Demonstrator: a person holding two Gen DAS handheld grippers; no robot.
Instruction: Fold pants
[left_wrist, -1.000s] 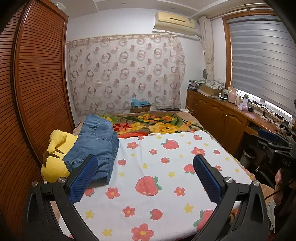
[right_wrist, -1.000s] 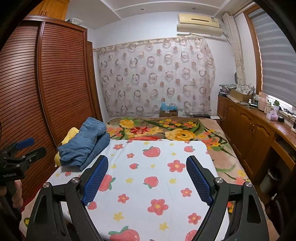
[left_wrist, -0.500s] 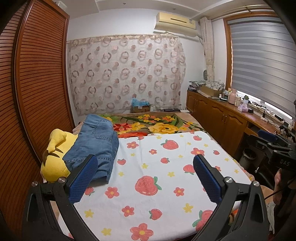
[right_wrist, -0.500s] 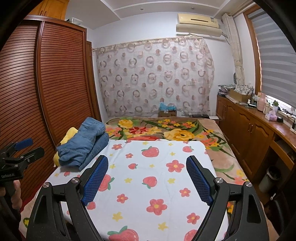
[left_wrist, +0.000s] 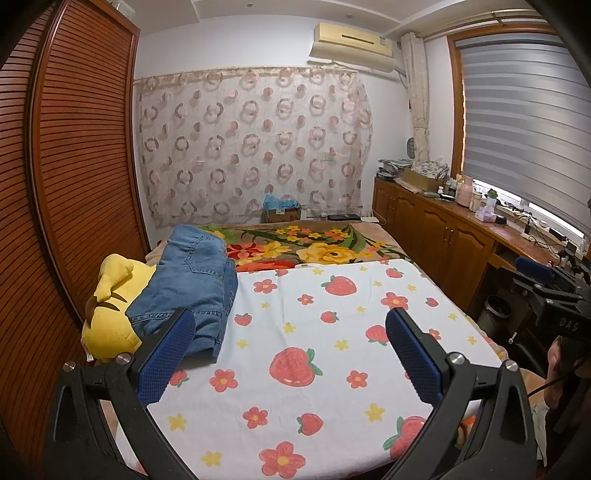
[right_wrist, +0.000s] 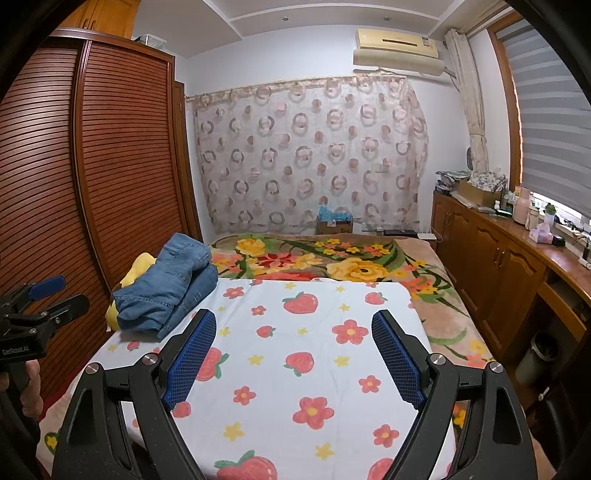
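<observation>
A bedroom: a louvred wooden wardrobe (right_wrist: 92, 177) lines the left wall, a ring-patterned curtain (left_wrist: 255, 147) covers the far wall under a cream air conditioner (left_wrist: 352, 40), and low wooden cabinets (right_wrist: 491, 258) run beneath a bright window with a grey blind (left_wrist: 517, 122) on the right

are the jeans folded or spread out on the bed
Folded: the jeans sit as a compact stack of layers at the sheet's left edge, leaning on the yellow plush.

The jeans (left_wrist: 192, 288) are matt blue denim. The printed sheet (left_wrist: 332, 354) is smooth cotton-like cloth. The slatted wardrobe (right_wrist: 110, 177) is glossy wood.
</observation>
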